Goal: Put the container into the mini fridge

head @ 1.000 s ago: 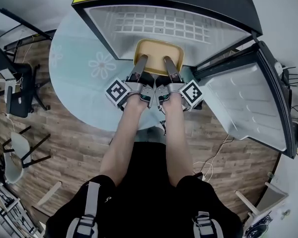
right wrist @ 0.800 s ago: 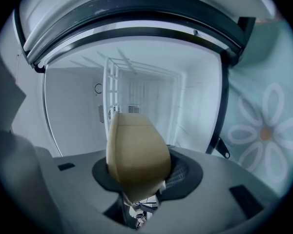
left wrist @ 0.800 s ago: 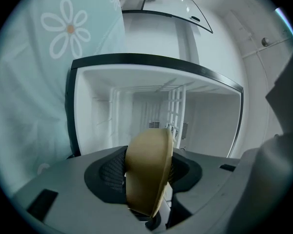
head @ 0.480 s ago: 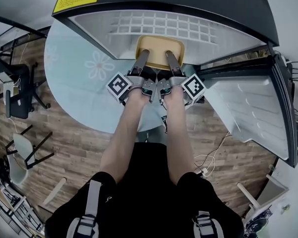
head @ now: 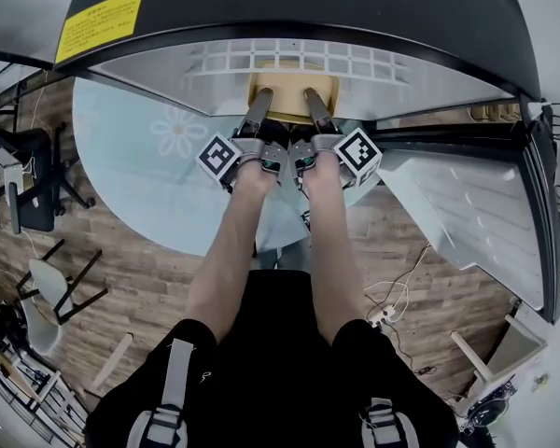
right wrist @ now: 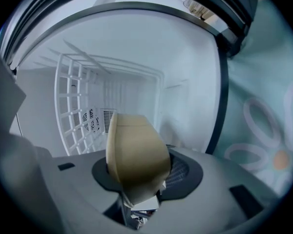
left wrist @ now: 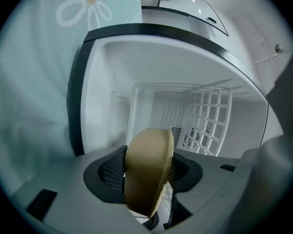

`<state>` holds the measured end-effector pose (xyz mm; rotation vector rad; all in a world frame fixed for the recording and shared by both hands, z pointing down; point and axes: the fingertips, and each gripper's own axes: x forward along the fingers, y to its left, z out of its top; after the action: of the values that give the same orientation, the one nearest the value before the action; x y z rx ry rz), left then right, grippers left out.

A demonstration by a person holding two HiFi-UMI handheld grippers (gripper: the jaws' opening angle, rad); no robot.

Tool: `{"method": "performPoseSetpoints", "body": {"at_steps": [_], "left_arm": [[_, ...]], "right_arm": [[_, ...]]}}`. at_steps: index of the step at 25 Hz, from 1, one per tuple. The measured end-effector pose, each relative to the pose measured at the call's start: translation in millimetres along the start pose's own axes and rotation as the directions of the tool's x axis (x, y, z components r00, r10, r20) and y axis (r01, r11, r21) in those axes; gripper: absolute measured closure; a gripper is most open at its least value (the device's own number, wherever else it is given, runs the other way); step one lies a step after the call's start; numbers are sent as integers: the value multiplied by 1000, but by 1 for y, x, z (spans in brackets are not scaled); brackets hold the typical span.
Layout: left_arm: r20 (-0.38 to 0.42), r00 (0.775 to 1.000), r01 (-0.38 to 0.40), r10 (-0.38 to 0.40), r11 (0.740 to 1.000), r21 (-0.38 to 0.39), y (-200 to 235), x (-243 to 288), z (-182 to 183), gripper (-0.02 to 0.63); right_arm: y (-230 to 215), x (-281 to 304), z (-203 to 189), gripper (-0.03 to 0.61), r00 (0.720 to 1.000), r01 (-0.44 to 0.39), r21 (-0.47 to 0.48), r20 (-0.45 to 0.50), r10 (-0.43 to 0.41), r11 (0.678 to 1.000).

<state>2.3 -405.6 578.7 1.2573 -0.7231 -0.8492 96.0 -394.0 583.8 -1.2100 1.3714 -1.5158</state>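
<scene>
A tan container [head: 290, 94] is held level between both grippers, and its far end reaches in under the black top of the mini fridge [head: 289, 7]. My left gripper [head: 259, 108] is shut on the container's left rim and my right gripper [head: 314, 106] on its right rim. In the left gripper view the container [left wrist: 149, 155] sits pinched between the dark pads of the left gripper [left wrist: 147, 173], facing the white fridge interior [left wrist: 185, 77]. In the right gripper view the right gripper [right wrist: 139, 172] clamps the container [right wrist: 136, 150] the same way. A white wire shelf [right wrist: 74, 101] stands inside.
The fridge door [head: 471, 217] hangs open at the right. The fridge stands on a round pale-blue table [head: 159, 152] with flower prints. Black chairs [head: 28, 189] stand on the wooden floor at the left, and cables [head: 392, 306] lie at the right.
Both grippers have carried the container forward into the fridge opening. The fridge's black top now covers more of the container in the head view.
</scene>
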Motion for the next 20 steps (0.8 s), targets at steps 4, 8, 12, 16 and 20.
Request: {"method": "performPoseSetpoints", "body": {"at_steps": [4, 8, 12, 16, 20], "left_arm": [[2, 1000, -14, 14, 1000, -22, 10, 4, 0, 419], [5, 1000, -24, 24, 999, -35, 18, 8, 1, 416], [12, 1000, 14, -13, 999, -50, 13, 10, 5, 394], [-3, 1000, 20, -20, 999, -45, 10, 5, 5, 350], [-17, 1000, 10, -10, 1000, -2, 7, -5, 5, 344]], "right_arm": [[-9, 3, 4, 423, 999, 40, -6, 0, -40, 999], [-16, 7, 9, 423, 998, 70, -16, 4, -70, 997], [-16, 12, 10, 423, 998, 57, 4, 1, -57, 998], [-13, 17, 9, 430, 999, 39, 21, 3, -39, 999], [-13, 20, 12, 443, 998, 51, 9, 20, -51, 999]]}}
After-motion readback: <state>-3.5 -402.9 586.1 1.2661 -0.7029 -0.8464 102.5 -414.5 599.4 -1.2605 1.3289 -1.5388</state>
